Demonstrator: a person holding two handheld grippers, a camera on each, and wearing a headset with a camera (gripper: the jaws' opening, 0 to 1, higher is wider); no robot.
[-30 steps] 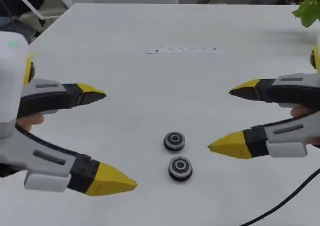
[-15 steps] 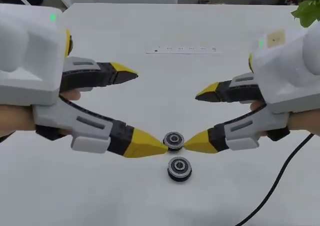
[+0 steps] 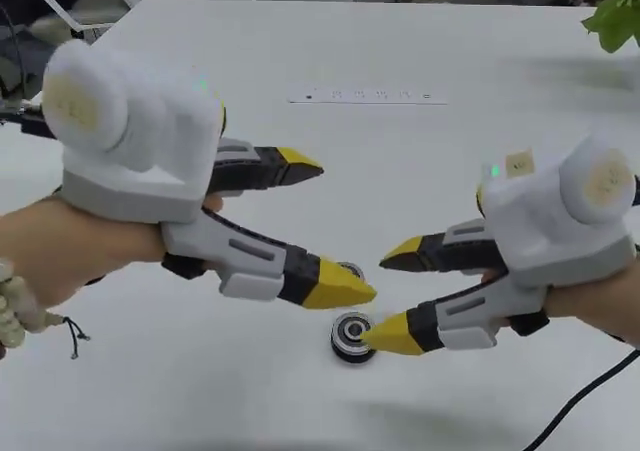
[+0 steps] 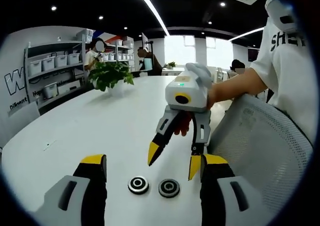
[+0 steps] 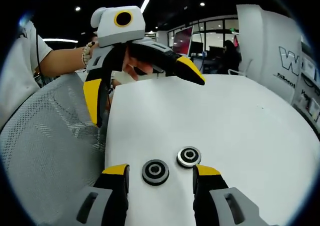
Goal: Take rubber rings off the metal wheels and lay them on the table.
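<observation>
Head view: left gripper (image 3: 346, 232) and right gripper (image 3: 374, 301), fingers wide, flank the metal wheels (image 3: 350, 332).

The person's white shirt (image 4: 286, 73) reads "SHE", cut off; a wall panel (image 5: 287, 55) bears a big "W".

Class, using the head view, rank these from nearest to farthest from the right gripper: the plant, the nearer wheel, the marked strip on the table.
1. Nearer wheel, at the right gripper lower jaw's tip.
2. Marked strip, mid-table, beyond.
3. Plant, far right corner.
</observation>
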